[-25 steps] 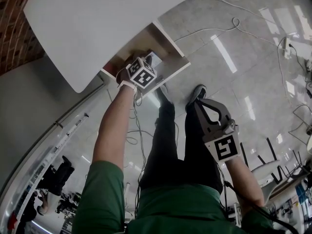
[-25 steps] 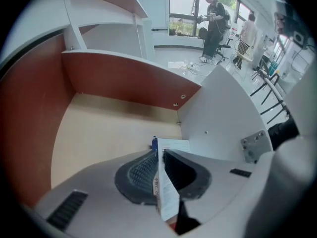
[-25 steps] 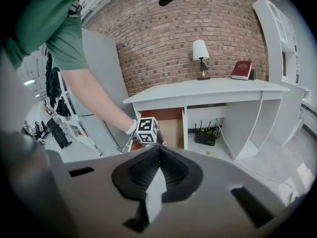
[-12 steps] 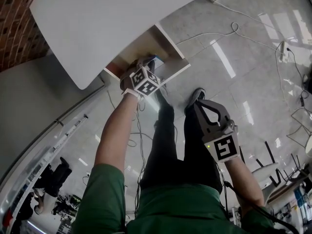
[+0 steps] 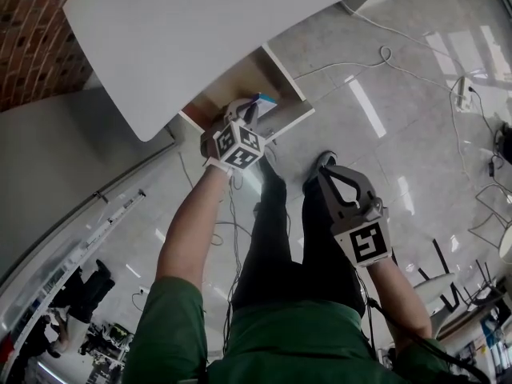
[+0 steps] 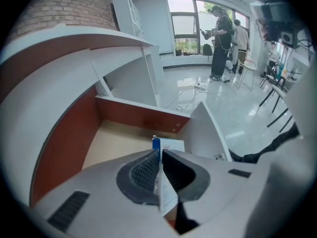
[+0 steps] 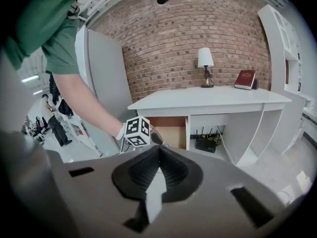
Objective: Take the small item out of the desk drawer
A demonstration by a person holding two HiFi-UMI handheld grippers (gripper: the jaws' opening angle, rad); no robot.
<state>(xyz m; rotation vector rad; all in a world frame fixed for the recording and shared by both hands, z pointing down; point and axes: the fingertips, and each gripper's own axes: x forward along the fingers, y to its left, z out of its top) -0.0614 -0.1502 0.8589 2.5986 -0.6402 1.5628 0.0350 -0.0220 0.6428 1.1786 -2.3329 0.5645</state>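
The desk drawer (image 5: 293, 116) stands pulled out under the white desk top (image 5: 200, 22); its beige floor (image 6: 116, 138) looks bare. My left gripper (image 5: 250, 112) hangs over the drawer's front part, shut on a small thin white item with a blue end (image 5: 262, 101). In the left gripper view the item (image 6: 169, 145) stands on edge between the pads of the left gripper (image 6: 160, 155), its blue tip sticking out beyond them. My right gripper (image 5: 329, 167) hangs low by the person's knees, shut and empty; the right gripper (image 7: 158, 155) faces the desk (image 7: 213, 99).
A lamp (image 7: 204, 63) and a red book (image 7: 245, 78) stand on the desk top. A router (image 7: 205, 144) and cables sit under the desk. Cables (image 5: 384, 46) trail over the glossy floor. People (image 6: 220, 38) stand far off by the windows.
My left gripper has come up and towards the drawer's front with the item; the blue end now shows past the marker cube. The right gripper has barely moved.
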